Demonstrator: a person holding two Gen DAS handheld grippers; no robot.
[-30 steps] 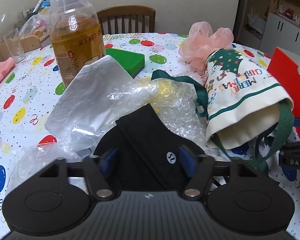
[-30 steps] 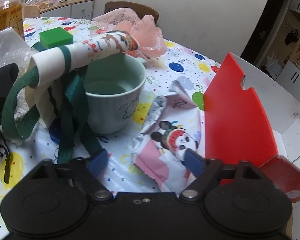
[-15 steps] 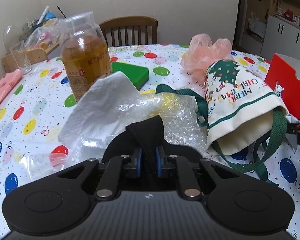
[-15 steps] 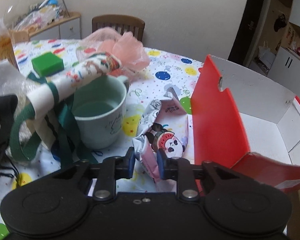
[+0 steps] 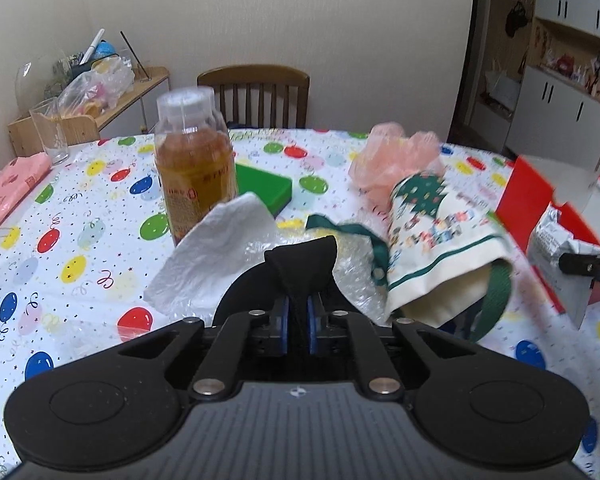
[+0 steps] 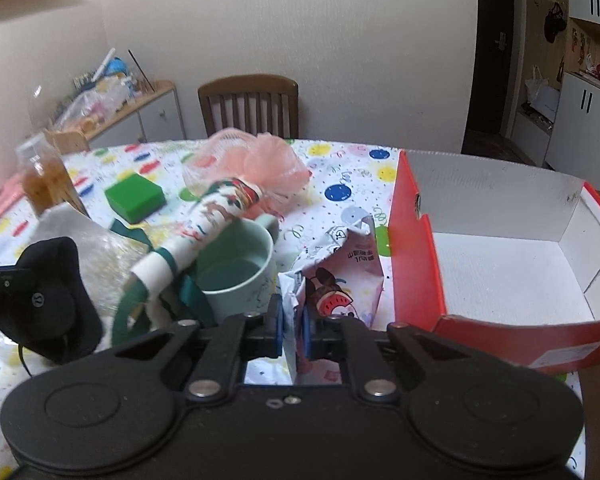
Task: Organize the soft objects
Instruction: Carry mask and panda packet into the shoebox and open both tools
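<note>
A juice bottle stands beside a green block.

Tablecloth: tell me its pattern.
The tablecloth is white with multicoloured balloons, streamers and tiny confetti dots; the left wrist view shows it best.

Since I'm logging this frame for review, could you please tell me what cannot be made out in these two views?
- Mug: hidden in the left wrist view behind the Christmas bag.
- Red box: near corner hidden by the right gripper; mostly cut off in the left view.
- Bottle label: too blurred to read.
- Black fabric item: lower part hidden behind the left gripper.
- Pouch: print too small to read.
</note>
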